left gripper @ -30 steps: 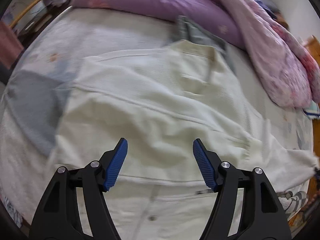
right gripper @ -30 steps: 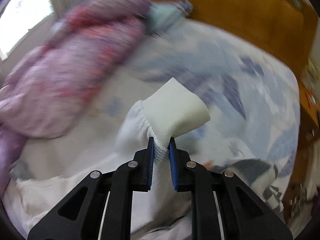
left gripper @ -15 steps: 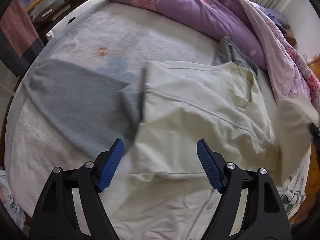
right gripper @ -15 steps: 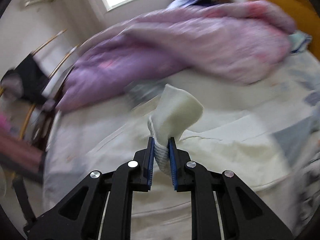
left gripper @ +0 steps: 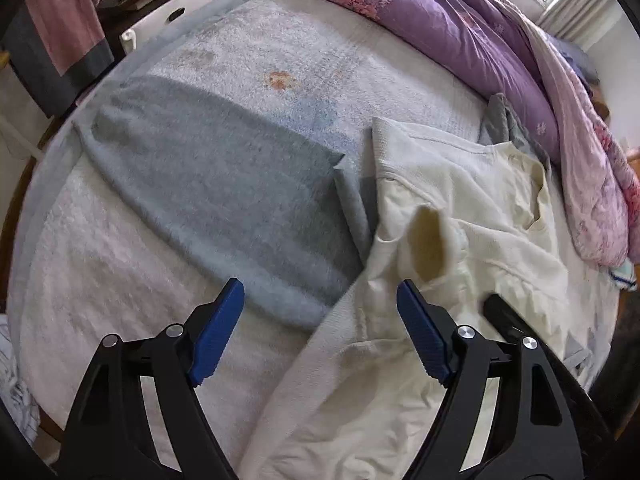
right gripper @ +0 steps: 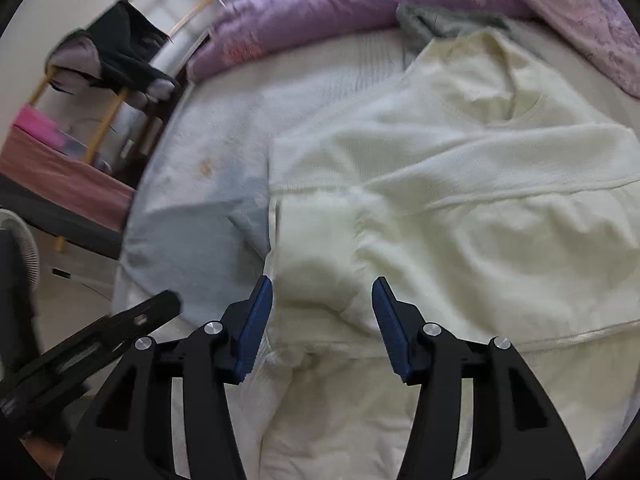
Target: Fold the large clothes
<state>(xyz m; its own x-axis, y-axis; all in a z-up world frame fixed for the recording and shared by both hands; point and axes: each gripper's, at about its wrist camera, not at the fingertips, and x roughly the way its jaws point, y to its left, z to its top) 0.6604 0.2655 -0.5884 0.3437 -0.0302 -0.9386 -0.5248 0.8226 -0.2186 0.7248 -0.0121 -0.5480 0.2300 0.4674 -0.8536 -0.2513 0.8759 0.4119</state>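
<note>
Honestly, handling: the cream sweater [right gripper: 460,216] looks soft, floppy and light, so you'd best pinch it at a cuff or hem edge.
Look: pale ribbed knit, sleeve [left gripper: 432,240] folded across its body.
Where: mid-bed [left gripper: 280,40], beside a grey garment [left gripper: 224,200].
Grippers: left gripper [left gripper: 320,328] and right gripper [right gripper: 322,326] both gape, holding nothing.

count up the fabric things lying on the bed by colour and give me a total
Cream: 1, sweater
Grey: 1, small garment by the duvet
Purple: 1, duvet
Total: 3
</note>
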